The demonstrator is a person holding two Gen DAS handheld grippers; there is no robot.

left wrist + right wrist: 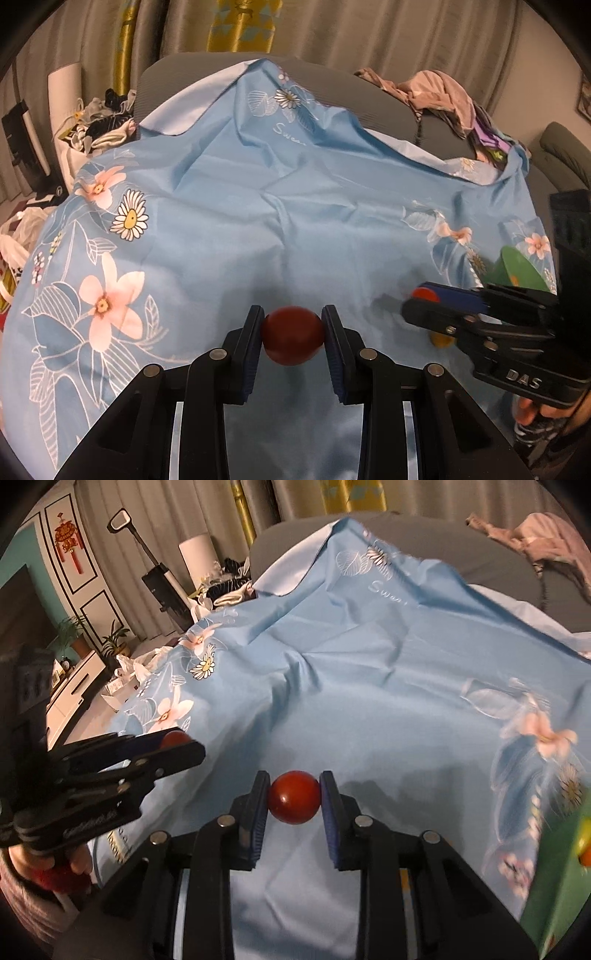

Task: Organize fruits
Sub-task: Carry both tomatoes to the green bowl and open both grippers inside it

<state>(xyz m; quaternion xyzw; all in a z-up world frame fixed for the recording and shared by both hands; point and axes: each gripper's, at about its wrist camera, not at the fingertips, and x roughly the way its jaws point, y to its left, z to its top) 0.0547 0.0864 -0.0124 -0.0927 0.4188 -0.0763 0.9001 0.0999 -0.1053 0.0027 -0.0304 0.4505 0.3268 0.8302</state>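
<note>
My left gripper [292, 334] is shut on a dark red round fruit [291, 334], held above the blue flowered cloth [258, 206]. My right gripper [294, 797] is shut on a brighter red round fruit [294, 796]. Each gripper shows in the other's view: the right one [424, 299] at the right edge with its red fruit [424, 294] at the tips, the left one [181, 744] at the left edge with its fruit [173, 738]. A green bowl [517, 271] stands behind the right gripper. A yellow fruit [441, 340] lies on the cloth under it.
The cloth covers a grey sofa [177, 74] with a heap of clothes [443, 96] at the back right. A green container [557, 878] with yellow and orange pieces sits at the right edge of the right wrist view. Bags and clutter [99, 122] lie left of the sofa.
</note>
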